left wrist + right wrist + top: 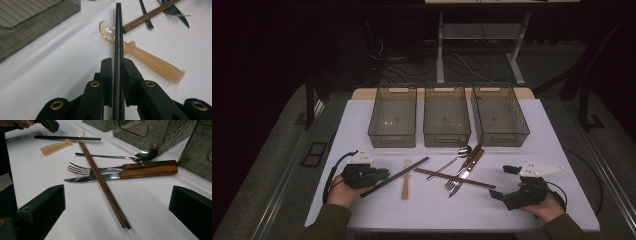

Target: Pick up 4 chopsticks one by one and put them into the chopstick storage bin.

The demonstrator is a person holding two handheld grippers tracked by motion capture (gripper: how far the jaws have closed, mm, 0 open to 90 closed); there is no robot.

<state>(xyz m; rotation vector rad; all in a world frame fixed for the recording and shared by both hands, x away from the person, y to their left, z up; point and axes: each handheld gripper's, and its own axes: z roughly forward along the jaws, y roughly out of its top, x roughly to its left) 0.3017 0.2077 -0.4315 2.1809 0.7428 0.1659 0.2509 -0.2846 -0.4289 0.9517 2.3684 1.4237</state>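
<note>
L fingers clamped on black chopsticks, R fingers released, 3 bins, 1 fork, 1 knife

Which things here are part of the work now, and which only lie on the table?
In use: left gripper, shut on the black chopsticks.

Lying about: plastic spoon, brown chopsticks, fork, knife, metal spoon, three bins; open right gripper.

Three grey bins are counted on the counter. Two pairs of chopsticks are counted, one black and one brown. One metal spoon, one fork, one knife and one amber plastic spoon are counted.
</note>
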